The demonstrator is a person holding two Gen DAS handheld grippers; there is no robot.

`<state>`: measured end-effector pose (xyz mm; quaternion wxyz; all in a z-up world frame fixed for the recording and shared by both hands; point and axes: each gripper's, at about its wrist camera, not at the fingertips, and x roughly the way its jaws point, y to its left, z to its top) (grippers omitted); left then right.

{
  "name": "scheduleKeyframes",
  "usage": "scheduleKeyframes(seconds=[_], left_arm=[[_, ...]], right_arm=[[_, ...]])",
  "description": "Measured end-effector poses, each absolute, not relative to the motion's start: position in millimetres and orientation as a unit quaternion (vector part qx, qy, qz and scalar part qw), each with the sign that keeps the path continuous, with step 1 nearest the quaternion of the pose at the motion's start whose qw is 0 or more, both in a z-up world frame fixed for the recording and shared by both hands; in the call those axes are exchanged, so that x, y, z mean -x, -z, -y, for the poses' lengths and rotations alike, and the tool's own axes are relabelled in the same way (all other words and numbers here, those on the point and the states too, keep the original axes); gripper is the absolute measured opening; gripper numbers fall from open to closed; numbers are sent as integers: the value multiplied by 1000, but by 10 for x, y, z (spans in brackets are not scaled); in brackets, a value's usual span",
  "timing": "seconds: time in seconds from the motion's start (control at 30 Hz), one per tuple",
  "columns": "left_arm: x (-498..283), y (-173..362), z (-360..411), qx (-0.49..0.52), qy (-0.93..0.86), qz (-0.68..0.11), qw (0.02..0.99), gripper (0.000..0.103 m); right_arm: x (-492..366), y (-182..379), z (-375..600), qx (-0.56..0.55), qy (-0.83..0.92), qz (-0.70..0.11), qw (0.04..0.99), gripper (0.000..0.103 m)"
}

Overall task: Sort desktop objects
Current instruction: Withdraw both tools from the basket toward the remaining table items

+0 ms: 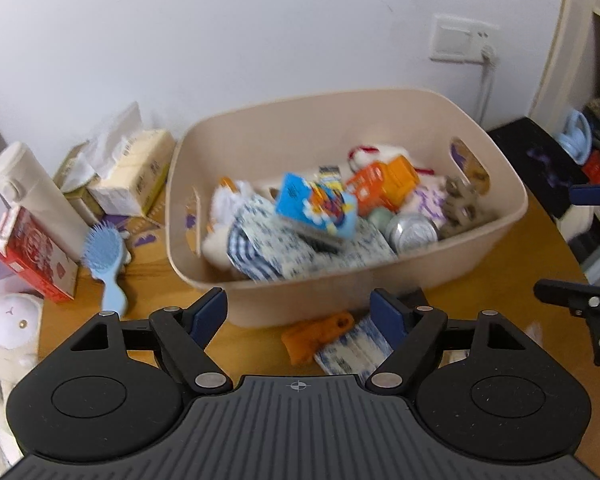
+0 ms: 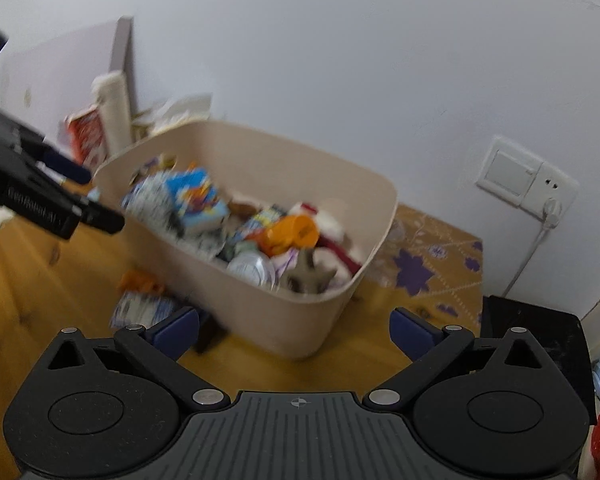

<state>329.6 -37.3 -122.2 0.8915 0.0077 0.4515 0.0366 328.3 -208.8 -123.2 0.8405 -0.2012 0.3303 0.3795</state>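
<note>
Beige bin (image 1: 340,300) holds blue box (image 1: 318,208), orange toy (image 1: 384,184), can (image 1: 412,234).

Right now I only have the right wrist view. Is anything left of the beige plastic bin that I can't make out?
Observer: Yes, a light-blue plastic hairbrush lies on the wooden table, left of the beige plastic bin.
Operator: Are the left tongs holding anything?
Observer: No, the left tongs are open with nothing between the pads.
Operator: Anything else on that side?
Observer: A white plush toy sits at the table's left edge.
</note>
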Motion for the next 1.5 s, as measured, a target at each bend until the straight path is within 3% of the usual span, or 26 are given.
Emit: scheduleKeyframes(seconds=[1.1, 1.5], left_arm=[[-3211, 2203, 686, -102, 79, -485, 865, 79], [-3421, 2360, 613, -71, 89, -506, 855, 80]], right_arm=[[-2956, 2156, 2163, 231, -401, -444, 767, 103], [-2997, 2251, 2069, 239, -420, -440, 757, 100]])
